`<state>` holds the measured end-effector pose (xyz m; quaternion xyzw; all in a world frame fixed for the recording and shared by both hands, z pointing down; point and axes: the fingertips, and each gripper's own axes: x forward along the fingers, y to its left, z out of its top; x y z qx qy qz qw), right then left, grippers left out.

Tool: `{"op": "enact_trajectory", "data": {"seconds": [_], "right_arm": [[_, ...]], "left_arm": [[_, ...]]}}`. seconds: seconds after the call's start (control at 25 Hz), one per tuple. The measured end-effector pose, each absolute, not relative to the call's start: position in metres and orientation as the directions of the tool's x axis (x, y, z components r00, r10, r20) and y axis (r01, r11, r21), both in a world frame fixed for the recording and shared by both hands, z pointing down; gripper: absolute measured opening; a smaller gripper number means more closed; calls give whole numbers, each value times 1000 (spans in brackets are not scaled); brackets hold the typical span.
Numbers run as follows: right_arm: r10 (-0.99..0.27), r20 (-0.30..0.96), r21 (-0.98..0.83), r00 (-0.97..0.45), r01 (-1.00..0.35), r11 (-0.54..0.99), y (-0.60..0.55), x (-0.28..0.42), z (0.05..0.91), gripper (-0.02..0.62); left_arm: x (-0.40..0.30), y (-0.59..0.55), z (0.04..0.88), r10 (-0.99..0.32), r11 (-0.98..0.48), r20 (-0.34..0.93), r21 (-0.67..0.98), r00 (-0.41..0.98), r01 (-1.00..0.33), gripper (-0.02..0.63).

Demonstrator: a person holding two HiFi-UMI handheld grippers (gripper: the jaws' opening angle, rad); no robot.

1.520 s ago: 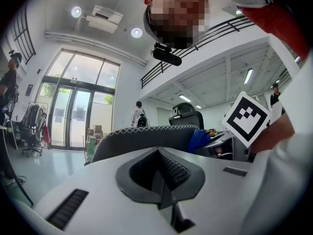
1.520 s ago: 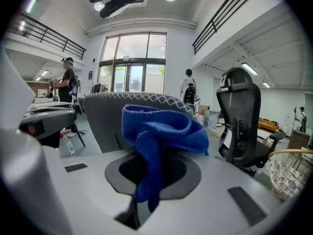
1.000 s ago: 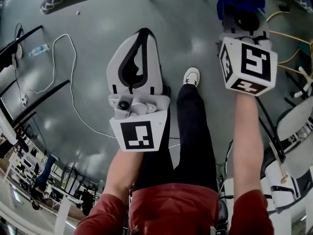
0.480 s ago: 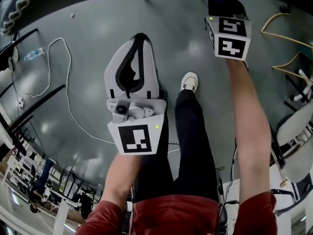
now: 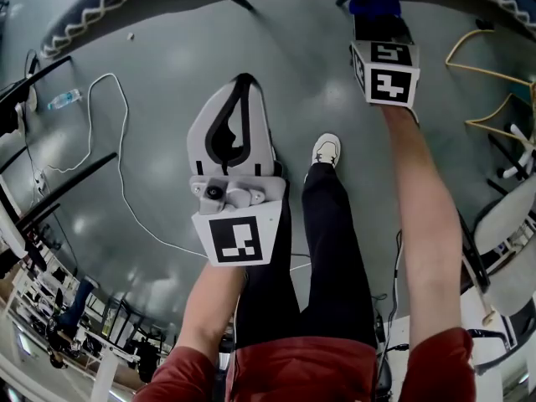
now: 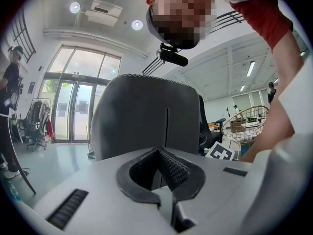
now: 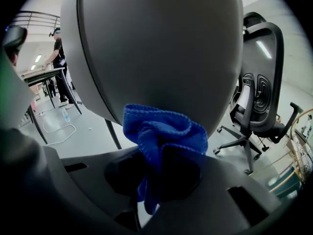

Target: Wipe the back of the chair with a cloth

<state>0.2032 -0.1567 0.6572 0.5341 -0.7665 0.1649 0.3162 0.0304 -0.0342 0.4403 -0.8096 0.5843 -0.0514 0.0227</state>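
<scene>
The chair back (image 7: 156, 48) is a grey rounded shell that fills the right gripper view. Its stitched top edge (image 5: 109, 7) crosses the top of the head view. My right gripper (image 7: 156, 155) is shut on a bunched blue cloth (image 7: 164, 131), which appears pressed against the lower part of the shell. In the head view the cloth (image 5: 374, 5) shows just past the right gripper's marker cube (image 5: 385, 72). My left gripper (image 5: 244, 78) hangs lower at centre left, shut with nothing in it. In its own view its closed jaws (image 6: 159, 151) face the chair back (image 6: 146, 116).
A black office chair (image 7: 257, 97) stands to the right. A white cable (image 5: 121, 166) and a water bottle (image 5: 65, 100) lie on the grey floor. A yellow wire basket (image 5: 494, 99) sits at right. My leg and shoe (image 5: 327, 151) are below; another person (image 6: 10, 106) stands far left.
My right gripper has moved forward and up with the blue cloth, reaching the chair back. The left gripper has barely shifted and stays shut.
</scene>
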Motion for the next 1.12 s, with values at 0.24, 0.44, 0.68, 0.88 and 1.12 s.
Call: {"op": "enact_trajectory", "data": {"seconds": [0.24,0.44,0.68,0.88,1.12], "right_arm": [[-751,604,45,-267,-929,366,-114,192,600,60],[-791,524,34,-316,-920,390,-74,164,506,60],[-840,398,57,-369,-904,425,-59,136,375,60],[-822,401,109,-405,-869,482,-55,113,317,60],[-825,402,107,-397,-875,473,-72,98,308,60]], "left_arm": [[36,-30,414,-948,-318,60,-96,314,-943,11],[29,-15,374,-945,-327,56,-99,322,-940,11],[8,-8,317,-954,-300,42,-74,298,-951,11],[-10,-7,276,-963,-269,16,-73,269,-960,11],[-22,-6,251,-965,-260,4,-83,261,-962,11]]}}
